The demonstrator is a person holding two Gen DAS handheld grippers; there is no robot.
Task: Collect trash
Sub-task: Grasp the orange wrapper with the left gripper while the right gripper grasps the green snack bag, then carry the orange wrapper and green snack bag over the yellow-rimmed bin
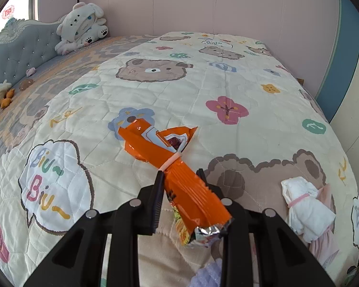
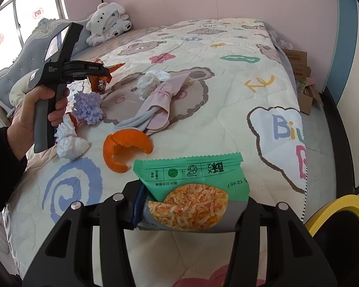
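Left tongs point(image 1: 180, 179) clamped on orange wrapper point(image 1: 179, 174), right tongs point(image 2: 191, 205) on green packet point(image 2: 193, 191); we lift both clear of the bed point(image 2: 203, 124) for binning.

The left gripper point(image 1: 180, 175) and right gripper point(image 2: 193, 198) are each clamped on something, both held above the bed.

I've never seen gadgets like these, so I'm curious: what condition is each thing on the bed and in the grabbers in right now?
Left tool: shut on the orange wrapper.
Orange wrapper: crumpled, banded, held off the quilt.
Right tool: shut on the green snack bag.
Green snack bag: held, flattened.
Orange peel: torn, curled, lying loose.
White tissue bundle: crumpled, lying loose.
Pink cloth: bunched, tied with a band.
Plush toy: sitting against the wall.
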